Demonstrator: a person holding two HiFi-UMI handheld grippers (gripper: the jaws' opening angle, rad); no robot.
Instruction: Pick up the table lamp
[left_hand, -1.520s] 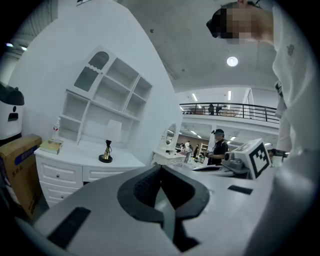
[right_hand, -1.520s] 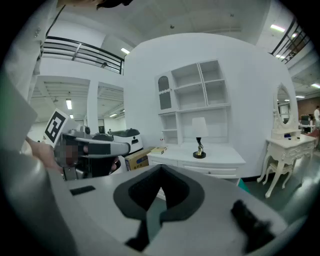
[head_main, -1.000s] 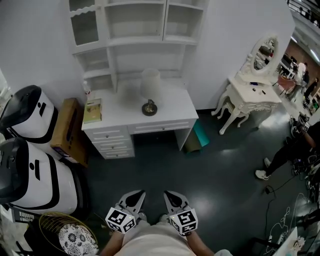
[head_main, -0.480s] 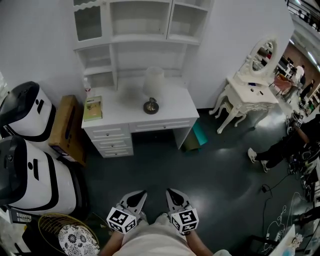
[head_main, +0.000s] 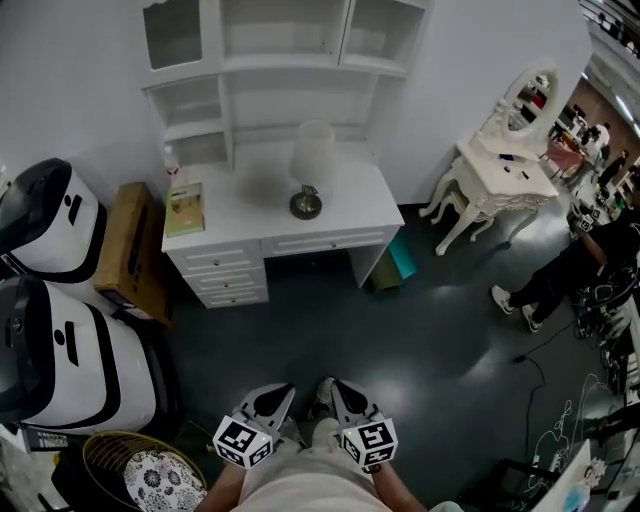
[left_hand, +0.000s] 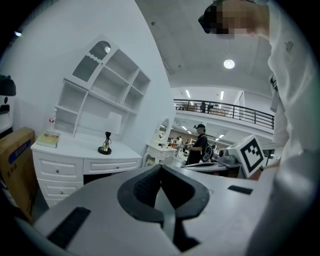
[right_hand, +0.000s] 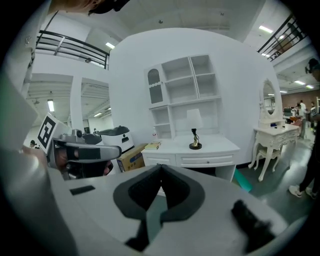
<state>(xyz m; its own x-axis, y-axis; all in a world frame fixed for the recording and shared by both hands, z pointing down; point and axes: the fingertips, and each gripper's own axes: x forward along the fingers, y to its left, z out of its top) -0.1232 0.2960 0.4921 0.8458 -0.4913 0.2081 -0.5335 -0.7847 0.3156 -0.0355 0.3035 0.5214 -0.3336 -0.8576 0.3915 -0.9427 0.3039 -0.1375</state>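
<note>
The table lamp (head_main: 309, 167), with a white shade and a dark round brass-toned base, stands upright on the white desk (head_main: 345, 205) under the shelf unit. It also shows small and far off as the lamp (left_hand: 105, 144) in the left gripper view and the lamp (right_hand: 194, 131) in the right gripper view. Both grippers are held close to the person's body, far from the desk. My left gripper (head_main: 277, 394) and my right gripper (head_main: 339, 390) are both shut and hold nothing.
A book (head_main: 184, 209) and a small bottle (head_main: 170, 165) sit at the desk's left end. A cardboard box (head_main: 131, 250) and two white-and-black machines (head_main: 60, 340) stand to the left. A vanity table with a mirror (head_main: 505, 170) and a person (head_main: 575, 270) are at the right.
The view has moved a little toward the desk; the lamp and desk sit slightly lower in the head view. Both grippers stay shut close to the body. The person at right has stepped leftward.
</note>
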